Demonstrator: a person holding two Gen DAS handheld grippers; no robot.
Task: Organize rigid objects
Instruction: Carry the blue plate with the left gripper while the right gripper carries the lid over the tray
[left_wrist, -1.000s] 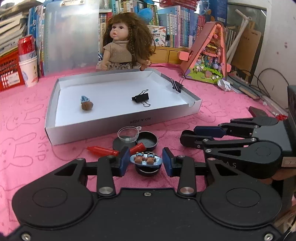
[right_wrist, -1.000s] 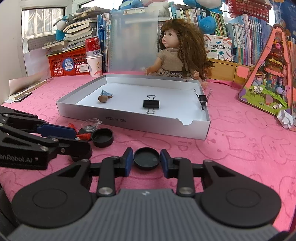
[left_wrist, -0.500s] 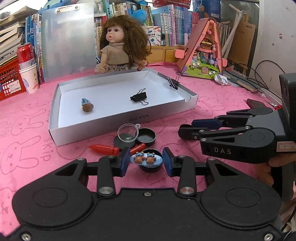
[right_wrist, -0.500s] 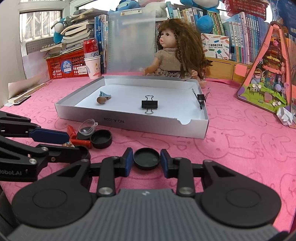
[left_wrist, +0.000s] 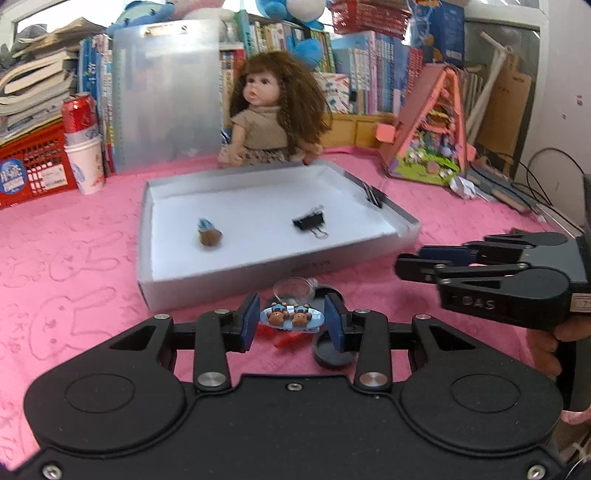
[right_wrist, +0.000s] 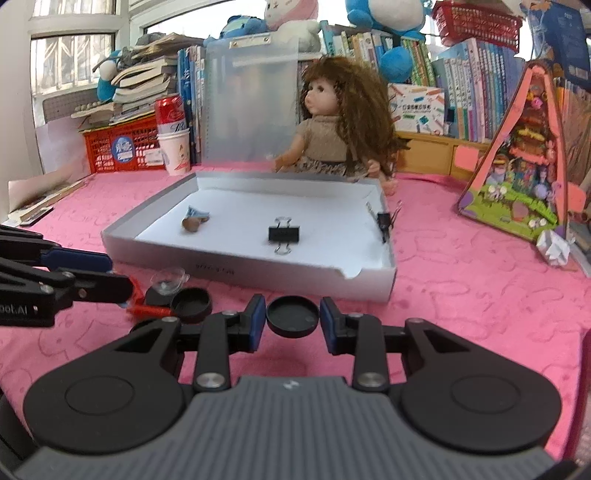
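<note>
From the left wrist, the left tongs (left_wrist: 291, 325) grip a small blue charm with two bears (left_wrist: 292, 316) by its thin edges; the risk, as I judge it, is that so slim a hold lets the charm tip or slide out on the way to the white box (left_wrist: 402, 236), which lies ahead on the pink desk (left_wrist: 74, 258); the charm sits squarely between the pads, lifted clear of the black cap (left_wrist: 334, 354) and red pieces (left_wrist: 284, 338) below.

From the right wrist, the right tongs (right_wrist: 293, 318) are closed on a round black lid (right_wrist: 292, 316), pinched across its rim; a smooth round rim could twist loose; the lid sits between the pads, just short of the box's near wall (right_wrist: 295, 275), which it could clip if carried low.
</note>
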